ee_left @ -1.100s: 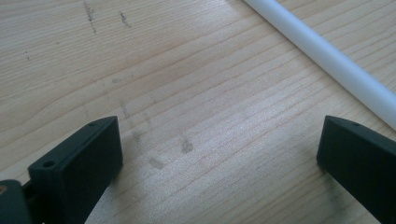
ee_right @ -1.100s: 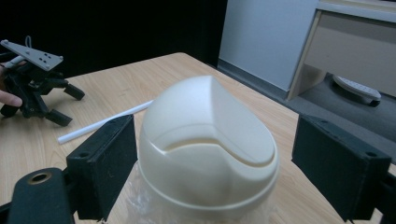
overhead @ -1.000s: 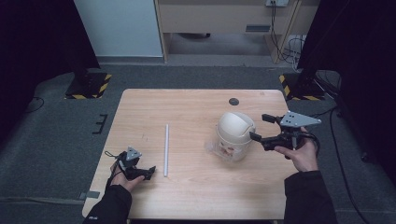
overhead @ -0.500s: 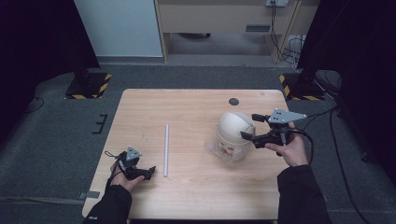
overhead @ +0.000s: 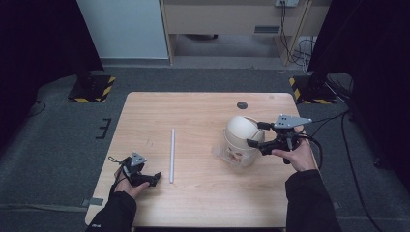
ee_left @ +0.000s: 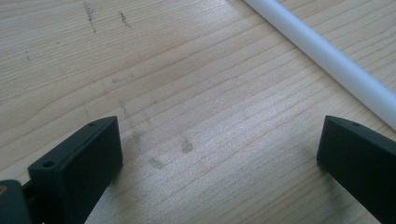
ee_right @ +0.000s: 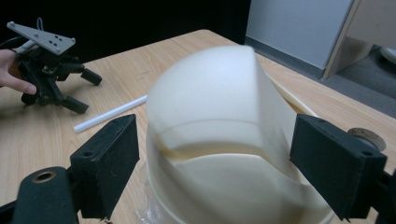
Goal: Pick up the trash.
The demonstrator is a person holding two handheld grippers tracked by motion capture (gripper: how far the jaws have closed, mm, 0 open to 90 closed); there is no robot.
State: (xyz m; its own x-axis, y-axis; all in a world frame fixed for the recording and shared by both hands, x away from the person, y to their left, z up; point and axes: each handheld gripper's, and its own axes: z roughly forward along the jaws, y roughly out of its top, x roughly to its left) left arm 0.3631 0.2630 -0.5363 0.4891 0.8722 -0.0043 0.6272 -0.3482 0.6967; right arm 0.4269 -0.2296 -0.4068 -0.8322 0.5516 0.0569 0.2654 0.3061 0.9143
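Here, the cream domed container [overhead: 241, 139] sits upright, wrapped in clear film.

No text, label, brand, number or sign can be read anywhere.

Even overhead light on the table [overhead: 203, 203]; surroundings beyond it dim to black; shadows under objects soft and short; mild sheen on the wood grain beside the white tube [ee_left: 327, 56]; cream dome [ee_right: 219, 135] blurred, edges smeared; high view soft, low detail.
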